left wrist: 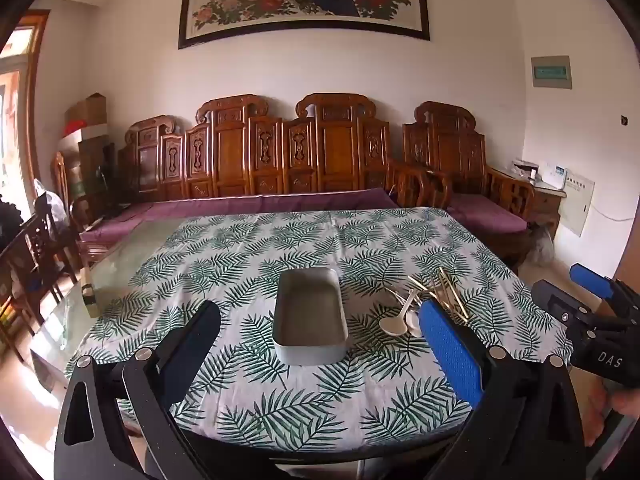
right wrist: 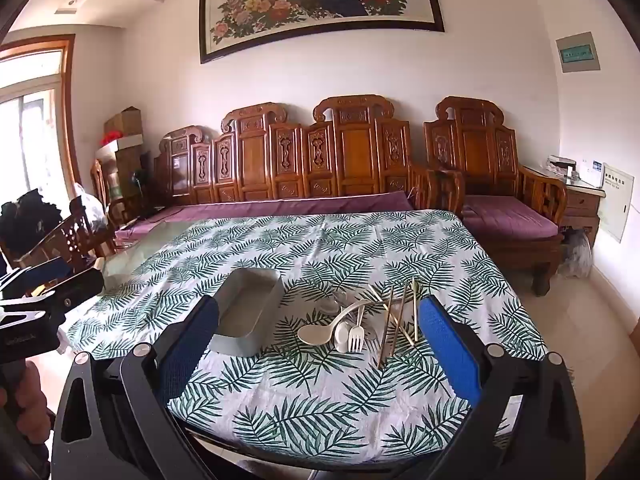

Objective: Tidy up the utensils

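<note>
While both tongs gape empty, utensils (right wrist: pixel 372 324) lie beyond right tongs (right wrist: pixel 320 336).

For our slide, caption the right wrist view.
Open right tool faces cream spoon, fork, chopsticks beside empty grey box.

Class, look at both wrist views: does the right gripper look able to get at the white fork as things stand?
Probably yes. The right gripper is open and empty, and the white fork lies between its fingers' line of sight on the tablecloth, uncovered. A spoon and chopsticks lie close beside it, so other utensils may get nudged.
</note>
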{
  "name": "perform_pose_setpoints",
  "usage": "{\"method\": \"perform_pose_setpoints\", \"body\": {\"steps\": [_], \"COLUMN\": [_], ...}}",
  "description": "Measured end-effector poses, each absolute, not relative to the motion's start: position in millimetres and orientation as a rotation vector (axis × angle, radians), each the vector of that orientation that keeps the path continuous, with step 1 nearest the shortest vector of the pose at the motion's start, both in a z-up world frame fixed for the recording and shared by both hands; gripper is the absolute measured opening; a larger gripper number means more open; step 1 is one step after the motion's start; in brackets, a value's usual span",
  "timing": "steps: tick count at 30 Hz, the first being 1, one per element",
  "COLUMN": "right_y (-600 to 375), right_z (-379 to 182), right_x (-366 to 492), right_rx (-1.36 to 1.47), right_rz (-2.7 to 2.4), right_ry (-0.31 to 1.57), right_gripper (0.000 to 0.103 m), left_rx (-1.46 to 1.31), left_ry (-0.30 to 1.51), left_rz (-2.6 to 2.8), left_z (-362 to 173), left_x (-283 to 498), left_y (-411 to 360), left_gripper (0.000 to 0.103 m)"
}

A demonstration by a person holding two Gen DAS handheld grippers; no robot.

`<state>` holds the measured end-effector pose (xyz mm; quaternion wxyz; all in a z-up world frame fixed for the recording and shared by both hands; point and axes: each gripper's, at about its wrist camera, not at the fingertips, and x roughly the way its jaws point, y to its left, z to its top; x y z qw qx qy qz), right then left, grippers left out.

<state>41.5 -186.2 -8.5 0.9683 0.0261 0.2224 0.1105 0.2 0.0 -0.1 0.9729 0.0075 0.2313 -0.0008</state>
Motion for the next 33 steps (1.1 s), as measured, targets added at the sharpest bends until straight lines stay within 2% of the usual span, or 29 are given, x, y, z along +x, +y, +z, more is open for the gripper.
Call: {"method": "perform_pose_setpoints", "body": {"steps": [33], "right_y": [-188.1], "right_z": [-12.3], "right_x": [42.6], "right_rx": [0.06], "right_rz": [0.226], "right_ry": [0.456], "right_gripper": [0.1], "left_rx": [0.024], "left_ry": [0.462], "left_rz": [-0.002], "left_z": [-0.3], "left_x": [-0.2], "left_y": [-1.0], "left_gripper": [0.097]}}
